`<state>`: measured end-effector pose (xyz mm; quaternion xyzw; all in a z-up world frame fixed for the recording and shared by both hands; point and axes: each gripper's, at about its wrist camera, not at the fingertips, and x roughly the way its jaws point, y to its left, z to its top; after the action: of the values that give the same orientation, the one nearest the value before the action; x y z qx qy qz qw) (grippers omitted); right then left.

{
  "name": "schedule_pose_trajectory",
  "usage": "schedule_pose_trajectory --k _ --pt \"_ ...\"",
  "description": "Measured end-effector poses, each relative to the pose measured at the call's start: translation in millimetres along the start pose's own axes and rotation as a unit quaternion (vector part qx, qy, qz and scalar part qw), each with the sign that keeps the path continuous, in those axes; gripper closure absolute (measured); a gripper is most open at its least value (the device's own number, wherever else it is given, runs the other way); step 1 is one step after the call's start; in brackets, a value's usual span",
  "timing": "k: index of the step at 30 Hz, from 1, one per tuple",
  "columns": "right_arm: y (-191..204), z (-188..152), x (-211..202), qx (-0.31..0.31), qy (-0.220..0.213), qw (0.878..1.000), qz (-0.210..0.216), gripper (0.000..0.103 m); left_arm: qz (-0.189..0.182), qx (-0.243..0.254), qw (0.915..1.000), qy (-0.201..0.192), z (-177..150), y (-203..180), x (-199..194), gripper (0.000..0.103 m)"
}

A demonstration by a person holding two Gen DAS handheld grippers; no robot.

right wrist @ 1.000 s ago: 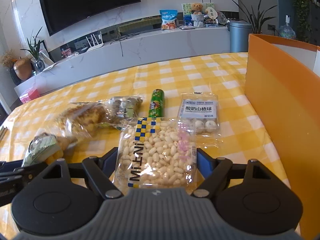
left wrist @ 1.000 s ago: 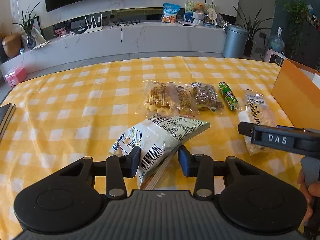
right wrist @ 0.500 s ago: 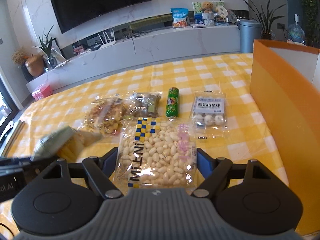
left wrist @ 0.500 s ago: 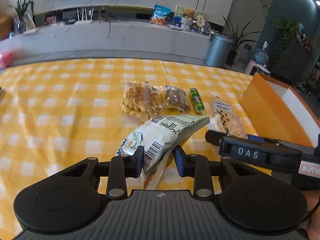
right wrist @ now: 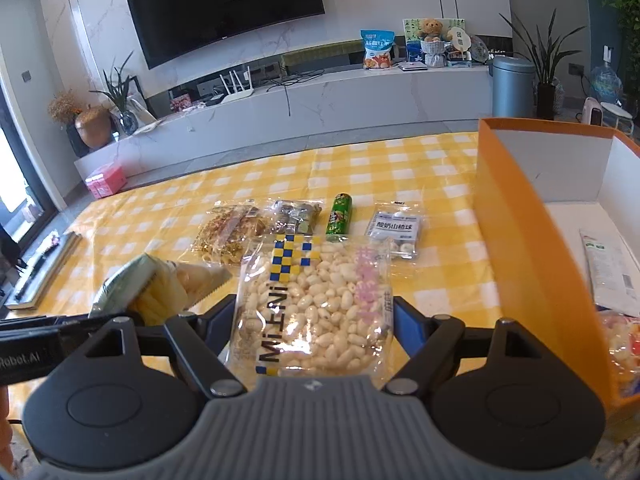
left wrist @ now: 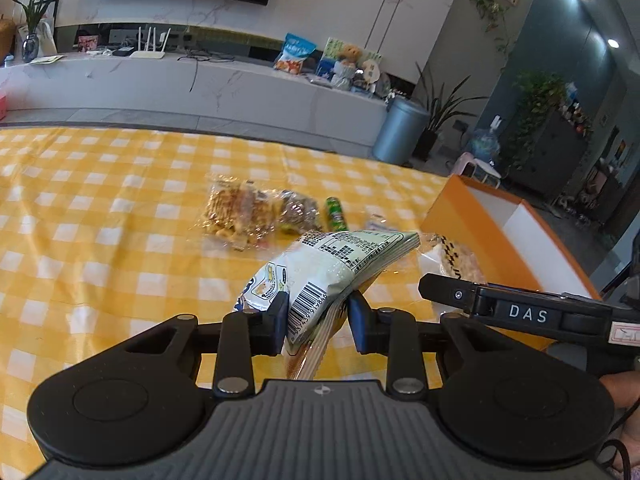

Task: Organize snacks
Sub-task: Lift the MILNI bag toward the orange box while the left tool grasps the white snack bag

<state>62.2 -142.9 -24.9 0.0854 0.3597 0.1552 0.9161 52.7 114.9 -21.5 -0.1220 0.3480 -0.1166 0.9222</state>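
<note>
- The left gripper [left wrist: 318, 318] is matte black, with a ribbed grey body, two round black discs, silver screws and dark blue-black pads.
- The right gripper [right wrist: 314, 320] looks alike, with blue pads [right wrist: 404, 320]; its side bar reads "DAS" in white.

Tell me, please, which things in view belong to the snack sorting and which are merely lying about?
Job: white barcode bag in left gripper; MiLeNi bag in right gripper; green tube; orange box.

Lying about: television; router; bin; teddy bear.
</note>
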Motion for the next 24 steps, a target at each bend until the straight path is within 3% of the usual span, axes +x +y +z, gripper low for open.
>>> schedule_pose_trajectory --k 8,14,20,24 --pt "-26.3 17.9 -28.0 0.030 -0.032 0.999 0.002 0.025 -0.036 0.011 0.9991 -0.021 11.5 -23.8 -12.1 0.068" --pt "-68.8 41.7 -46.9 0.072 -0.073 0.995 -0.012 0.025 -0.065 0.023 0.9973 -0.025 40.1 -51.5 4.0 0.068" --pt "-130.4 71.3 -41.8 0.101 -0.060 0.990 -0.075 0.025 -0.137 0.033 0.9899 -0.015 66.3 -85.2 30.3 0.068" --pt "-172.1 87.2 -20.8 0.117 -0.032 0.988 -0.095 0.025 -0.143 0.042 0.9887 -0.017 76.8 -110.0 49.5 0.068"
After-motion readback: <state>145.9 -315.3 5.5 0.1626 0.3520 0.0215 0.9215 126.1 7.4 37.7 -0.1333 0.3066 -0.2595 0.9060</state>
